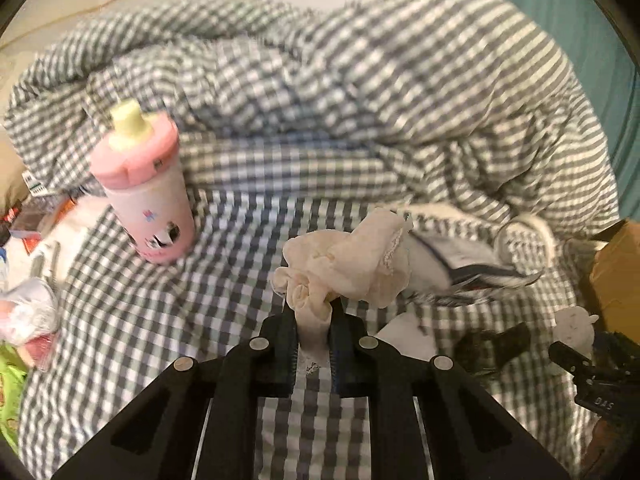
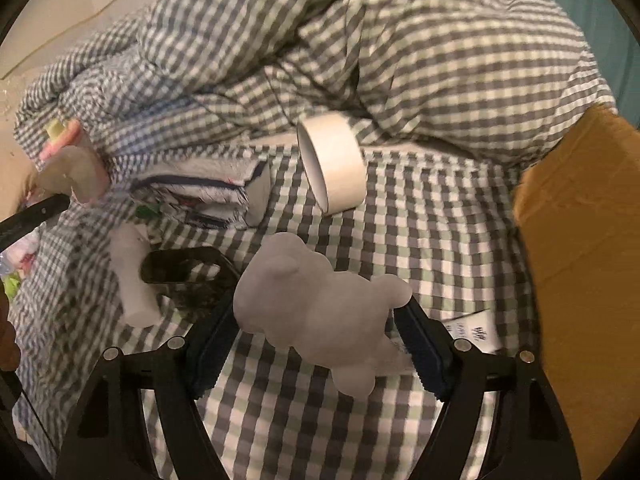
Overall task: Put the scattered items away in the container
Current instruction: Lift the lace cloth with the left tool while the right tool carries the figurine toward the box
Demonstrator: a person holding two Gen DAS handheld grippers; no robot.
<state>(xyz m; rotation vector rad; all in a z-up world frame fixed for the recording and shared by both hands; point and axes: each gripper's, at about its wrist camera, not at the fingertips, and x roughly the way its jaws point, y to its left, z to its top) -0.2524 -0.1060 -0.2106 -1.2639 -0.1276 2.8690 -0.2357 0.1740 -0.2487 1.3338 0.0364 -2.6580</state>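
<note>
Cream lacy cloth (image 1: 360, 264) pinched in L gripper (image 1: 312, 320); pale grey plush (image 2: 320, 312) clamped in R gripper (image 2: 316, 320).

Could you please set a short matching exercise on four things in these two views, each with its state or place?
1. cream cloth
2. white plush toy
3. tape roll
4. pink bottle

a. lying free on the checked bedding
b. pinched in the left gripper
c. between the right gripper pads
d. yellow spout on top

Pairs: 1-b, 2-c, 3-a, 4-d
</note>
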